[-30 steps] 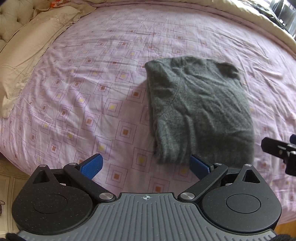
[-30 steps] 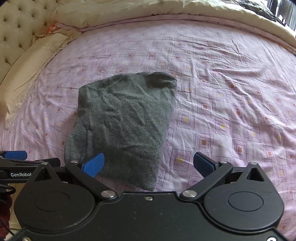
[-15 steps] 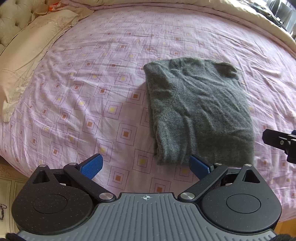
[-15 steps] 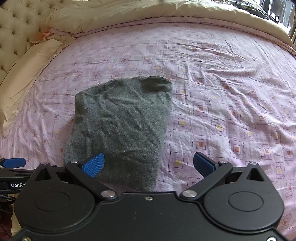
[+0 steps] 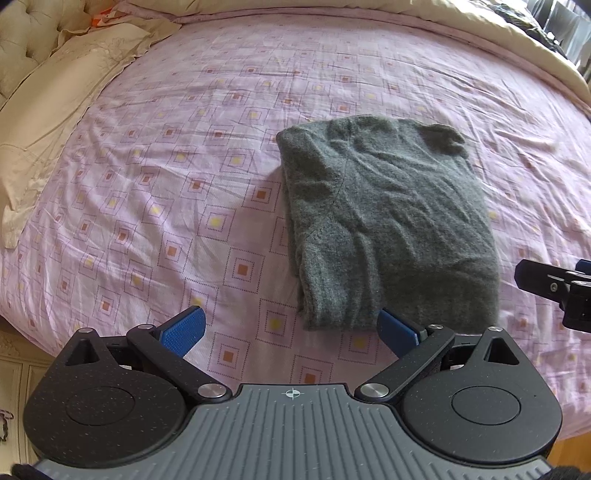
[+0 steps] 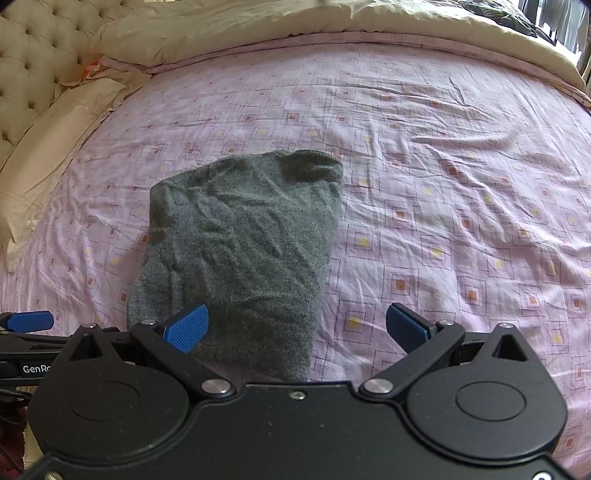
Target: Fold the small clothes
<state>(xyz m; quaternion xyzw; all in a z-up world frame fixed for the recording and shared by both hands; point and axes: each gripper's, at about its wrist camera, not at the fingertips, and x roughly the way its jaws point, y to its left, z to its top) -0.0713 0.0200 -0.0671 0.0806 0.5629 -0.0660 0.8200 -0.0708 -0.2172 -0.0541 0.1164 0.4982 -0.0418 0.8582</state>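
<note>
Bed surface: a lilac sheet (image 5: pixel 166 206) printed with small squares is being shown spread over the whole bed, creased in places
Headboard side: a tufted cream headboard (image 6: pixel 26 70) is being seen at the far left, with a cream pillow (image 5: pixel 48 140) lying along the sheet's left edge
Far edge: a cream duvet (image 6: pixel 295 22) is being seen bunched along the back of the bed
Garment: a grey knitted sweater (image 5: pixel 388 221) is being shown folded into a compact, rumpled rectangle, lying flat on the sheet near the front edge of the bed; a ribbed band is being seen at its far right corner
Left gripper (image 5: pixel 291 328): it is being held above the sheet just in front of the sweater's near left corner; its jaws are being kept wide apart with nothing between them; the blue pads (image 5: pixel 183 330) are not touching the cloth
Right gripper (image 6: pixel 295 326): it is being held over the sweater's near end, jaws spread wide and empty; the left pad is being seen above the knit, the right pad above bare sheet
Relation of the two: the right gripper's tip is being seen at the right edge of the left wrist view, just beside the sweater's right side; the left gripper's blue pad is being seen at the left edge of the right wrist view
</note>
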